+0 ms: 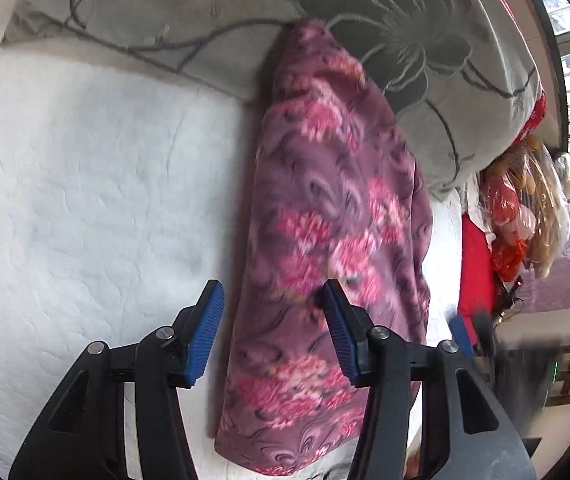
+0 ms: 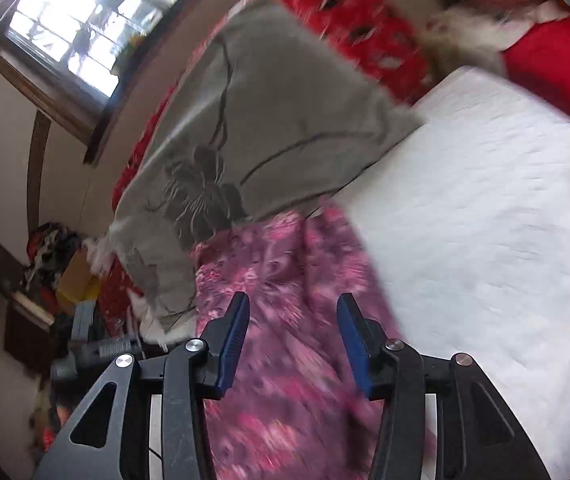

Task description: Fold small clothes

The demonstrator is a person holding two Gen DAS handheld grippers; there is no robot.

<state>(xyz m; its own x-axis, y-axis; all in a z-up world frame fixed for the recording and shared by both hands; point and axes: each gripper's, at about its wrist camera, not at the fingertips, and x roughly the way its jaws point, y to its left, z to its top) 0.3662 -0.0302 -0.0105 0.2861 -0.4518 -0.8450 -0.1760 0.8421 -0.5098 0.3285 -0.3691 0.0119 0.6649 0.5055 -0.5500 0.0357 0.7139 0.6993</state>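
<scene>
A purple garment with pink flowers [image 1: 325, 216] lies as a long folded strip on the white bed cover [image 1: 85, 184], its far end against a grey pillow. My left gripper [image 1: 273, 300] hovers over its near part, open, with blue pads apart; the cloth lies below, not pinched. In the right wrist view the same garment [image 2: 285, 280] runs under my right gripper [image 2: 293, 312], which is also open with nothing pressed between its pads. The picture there is blurred.
A grey pillow with a dark flower pattern [image 1: 245, 12] lies at the head of the bed, also seen in the right view as pillow [image 2: 277, 120]. Red bedding [image 2: 365, 20] and a window [image 2: 77, 28] are behind. Bags and clutter [image 1: 525, 208] stand beside the bed.
</scene>
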